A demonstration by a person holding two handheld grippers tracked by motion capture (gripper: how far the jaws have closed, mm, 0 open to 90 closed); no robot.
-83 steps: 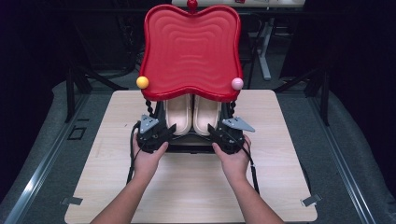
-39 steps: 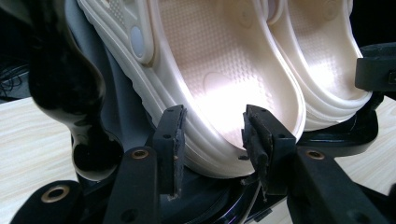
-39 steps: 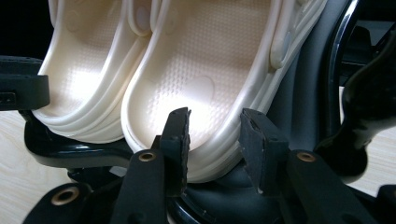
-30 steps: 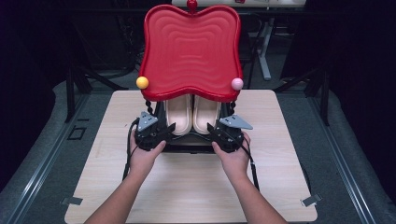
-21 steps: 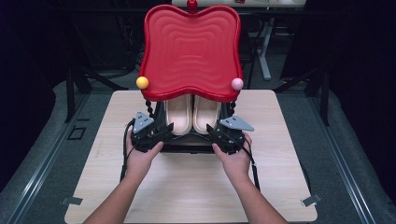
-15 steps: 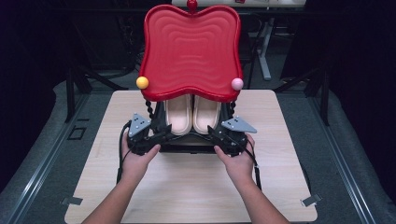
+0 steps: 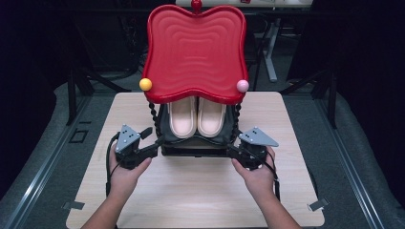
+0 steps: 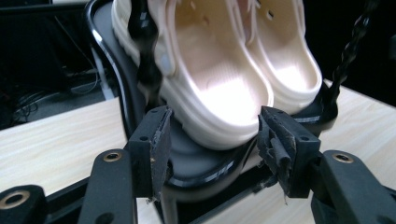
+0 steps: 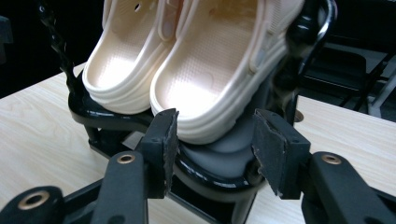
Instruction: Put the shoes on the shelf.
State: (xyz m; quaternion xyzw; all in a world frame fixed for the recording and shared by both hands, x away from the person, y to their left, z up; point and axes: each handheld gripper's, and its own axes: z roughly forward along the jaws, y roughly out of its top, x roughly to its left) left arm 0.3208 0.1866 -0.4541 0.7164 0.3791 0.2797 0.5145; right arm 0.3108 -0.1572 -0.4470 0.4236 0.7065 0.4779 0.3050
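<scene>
Cream clogs (image 7: 196,116) lie heels-first on a black shelf (image 7: 193,144), between the spread left gripper (image 7: 152,141) and spread right gripper (image 7: 232,148).

A two-tier shoe rack (image 7: 196,143) stands upright on the table, directly between the left tool (image 7: 143,145) and the right tool (image 7: 239,151). Its glossy red top shelf (image 7: 195,50) has a wavy outline and ripple ridges, with a yellow ball (image 7: 145,84) and a pink ball (image 7: 242,86) at its near corners. Twisted black posts (image 7: 153,114) join it to a black lower shelf (image 8: 196,161). On that shelf a pair of cream clogs (image 7: 196,117) lies side by side, heels toward both tools, just beyond their open jaws.
</scene>
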